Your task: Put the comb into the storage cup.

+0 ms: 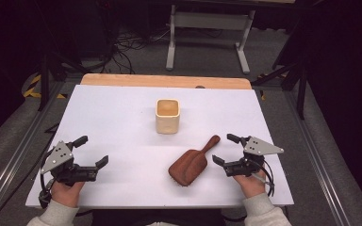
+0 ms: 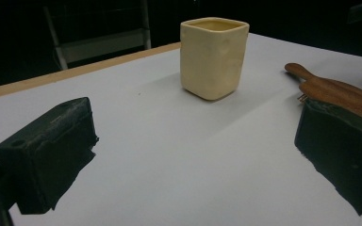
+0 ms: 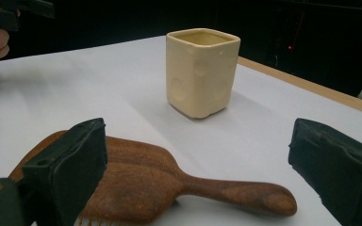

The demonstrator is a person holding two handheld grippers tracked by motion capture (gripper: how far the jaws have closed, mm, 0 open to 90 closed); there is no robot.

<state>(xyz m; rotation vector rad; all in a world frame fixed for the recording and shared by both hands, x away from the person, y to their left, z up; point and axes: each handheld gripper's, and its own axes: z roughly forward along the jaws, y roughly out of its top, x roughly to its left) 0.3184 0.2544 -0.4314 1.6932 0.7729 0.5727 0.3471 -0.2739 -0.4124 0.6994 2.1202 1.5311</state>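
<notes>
The brown hairbrush lies flat on the table, just beside your right gripper.
Its handle points at the cream cup farther ahead. Your right gripper is wide open, holding nothing. Your left gripper is open too, well apart.

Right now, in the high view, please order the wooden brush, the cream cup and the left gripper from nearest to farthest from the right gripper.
1. wooden brush, just left of the right gripper.
2. cream cup, farther back, mid-table.
3. left gripper, at the table's left side.
</notes>
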